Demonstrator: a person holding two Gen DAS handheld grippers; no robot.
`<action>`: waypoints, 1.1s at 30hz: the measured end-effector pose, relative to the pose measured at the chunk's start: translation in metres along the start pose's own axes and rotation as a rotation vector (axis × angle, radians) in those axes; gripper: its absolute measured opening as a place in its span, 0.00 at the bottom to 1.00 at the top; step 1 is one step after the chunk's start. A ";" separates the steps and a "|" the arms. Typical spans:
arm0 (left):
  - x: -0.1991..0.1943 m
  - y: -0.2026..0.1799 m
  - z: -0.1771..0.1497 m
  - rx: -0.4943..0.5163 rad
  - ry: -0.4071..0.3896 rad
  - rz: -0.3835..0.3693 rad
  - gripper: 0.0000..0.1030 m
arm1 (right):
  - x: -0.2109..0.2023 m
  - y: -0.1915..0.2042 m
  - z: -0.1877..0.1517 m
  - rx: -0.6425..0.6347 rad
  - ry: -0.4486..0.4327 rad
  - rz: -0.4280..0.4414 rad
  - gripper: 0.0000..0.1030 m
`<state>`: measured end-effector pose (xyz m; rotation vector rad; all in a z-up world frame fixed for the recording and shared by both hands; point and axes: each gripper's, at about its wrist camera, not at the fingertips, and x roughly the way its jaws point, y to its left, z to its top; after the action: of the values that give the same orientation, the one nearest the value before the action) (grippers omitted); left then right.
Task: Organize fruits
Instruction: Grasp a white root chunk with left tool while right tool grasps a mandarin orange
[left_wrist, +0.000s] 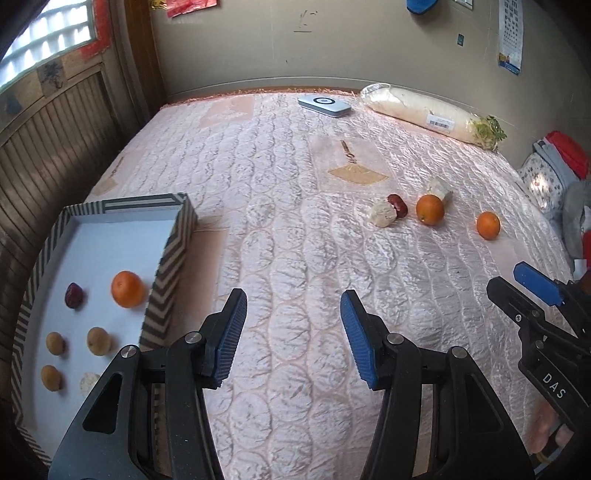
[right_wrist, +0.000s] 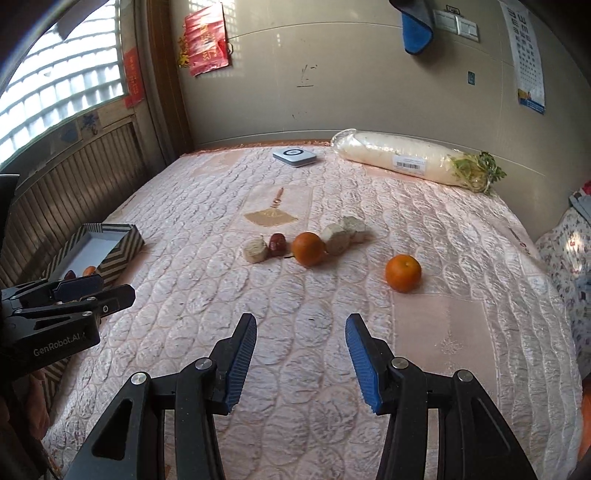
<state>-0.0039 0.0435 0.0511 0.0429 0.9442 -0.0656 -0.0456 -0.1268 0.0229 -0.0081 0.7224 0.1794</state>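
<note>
Holding: nothing in either tool; we have both over the quilted bedspread (right_wrist: 461, 258).
Left gripper (left_wrist: 293, 306): jaws spread wide, empty, aimed toward 12 o'clock across the bed.
Right gripper (right_wrist: 301, 330): jaws wide too, empty; in the left wrist view only its tip shows at 3 o'clock, rest cut off.
Tray (left_wrist: 173, 254): striped-wall box w/ pale floor, at 9 o'clock of the left gripper, long axis running 6 to 12.
Tray contents: one orange (left_wrist: 127, 289), one dark red date (left_wrist: 74, 295), three small tan round fruits (left_wrist: 99, 340), plus a pale lump (left_wrist: 88, 381) partly hidden behind the left gripper's linkage; we can't ID it.
Loose fruit: near orange (right_wrist: 403, 273) at approx 1 o'clock of the right gripper, stem dimple facing us; second orange (right_wrist: 308, 248) at 12 o'clock.
Cluster: red date (right_wrist: 277, 244) touching a pale chunk (right_wrist: 257, 250) on its left; two more pale chunks (right_wrist: 345, 234) just right of the second orange, overlapping each other.
Hard to tell: what the pale chunks are.
Back edge: wrapped white radish (right_wrist: 410, 160), long axis lying 9 to 3, leafy end toward 3; flat grey device (right_wrist: 294, 157) at 12 o'clock.
</note>
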 end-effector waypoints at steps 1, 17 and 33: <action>0.005 -0.005 0.003 0.006 0.010 -0.010 0.52 | 0.001 -0.005 0.000 0.006 0.004 0.000 0.47; 0.083 -0.067 0.058 0.139 0.085 -0.057 0.51 | 0.022 -0.037 0.012 0.026 0.036 -0.014 0.47; 0.088 -0.067 0.060 0.134 0.044 -0.072 0.24 | 0.061 -0.029 0.033 -0.013 0.070 0.030 0.47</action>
<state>0.0906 -0.0304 0.0142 0.1349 0.9843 -0.1947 0.0257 -0.1429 0.0065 -0.0157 0.7918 0.2129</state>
